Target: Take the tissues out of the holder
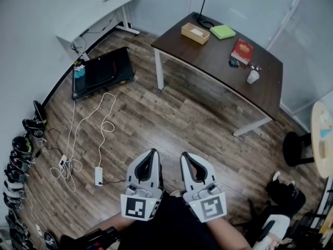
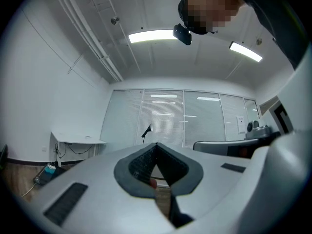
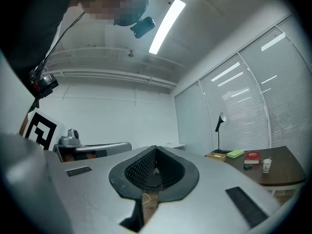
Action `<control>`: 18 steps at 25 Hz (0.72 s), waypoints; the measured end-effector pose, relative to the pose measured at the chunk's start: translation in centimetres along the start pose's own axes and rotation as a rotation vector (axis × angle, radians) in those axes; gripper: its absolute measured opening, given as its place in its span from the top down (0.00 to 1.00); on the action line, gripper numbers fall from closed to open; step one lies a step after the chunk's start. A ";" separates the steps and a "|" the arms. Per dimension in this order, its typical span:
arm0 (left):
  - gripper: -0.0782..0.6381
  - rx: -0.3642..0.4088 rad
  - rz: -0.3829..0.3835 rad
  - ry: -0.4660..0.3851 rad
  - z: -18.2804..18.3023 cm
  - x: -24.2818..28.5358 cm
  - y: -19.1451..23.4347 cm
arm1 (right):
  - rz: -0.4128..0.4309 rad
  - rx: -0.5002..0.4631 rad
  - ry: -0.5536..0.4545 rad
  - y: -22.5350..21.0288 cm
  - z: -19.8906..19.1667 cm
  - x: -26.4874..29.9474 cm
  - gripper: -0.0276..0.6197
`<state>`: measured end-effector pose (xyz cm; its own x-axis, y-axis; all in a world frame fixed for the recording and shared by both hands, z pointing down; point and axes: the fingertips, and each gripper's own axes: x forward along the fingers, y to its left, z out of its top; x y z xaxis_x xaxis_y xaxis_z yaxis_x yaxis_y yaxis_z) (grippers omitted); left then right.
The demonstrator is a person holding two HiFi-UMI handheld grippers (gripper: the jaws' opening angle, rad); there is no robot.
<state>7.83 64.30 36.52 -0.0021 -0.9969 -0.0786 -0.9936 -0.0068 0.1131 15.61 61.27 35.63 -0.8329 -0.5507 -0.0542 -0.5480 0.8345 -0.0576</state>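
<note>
Upper centre of head view: dark brown desk [image 1: 218, 61], smooth top, white legs, standing on wood-plank floor [image 1: 171, 119]. At desk's upper-left end: tissue holder [image 1: 195, 33], tan rectangular box, pale patch in top opening. Bottom centre, well apart from desk: left gripper [image 1: 152, 152] and right gripper [image 1: 185, 155] side by side, grey plastic shells, black ribbed pads. Both clenched tip to tip, nothing between jaws, touching nothing. Right of holder: red book [image 1: 242, 51], green notepad [image 1: 222, 32], white cup [image 1: 253, 76].
</note>
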 end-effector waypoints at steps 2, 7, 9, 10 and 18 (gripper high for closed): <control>0.89 -0.007 0.001 -0.002 0.1 2.1 1.4 | -0.005 -0.006 0.004 -0.9 -0.1 2.3 0.94; 0.89 0.013 -0.007 -0.005 0.2 7.2 5.0 | -0.026 -0.009 0.035 -3.1 -1.1 8.6 0.94; 0.89 0.015 -0.004 0.000 0.2 9.5 6.7 | -0.038 -0.021 0.034 -4.3 -1.0 11.3 0.94; 0.89 0.016 -0.002 0.000 0.4 10.7 7.5 | -0.044 -0.028 0.035 -4.9 -1.0 12.6 0.94; 0.89 0.044 -0.028 0.000 1.2 16.9 13.1 | -0.056 -0.027 0.051 -6.8 -1.3 21.1 0.94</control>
<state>-5.32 47.49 35.48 0.0252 -0.9964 -0.0815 -0.9972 -0.0308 0.0676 1.69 44.00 36.18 -0.8032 -0.5957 -0.0008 -0.5953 0.8028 -0.0320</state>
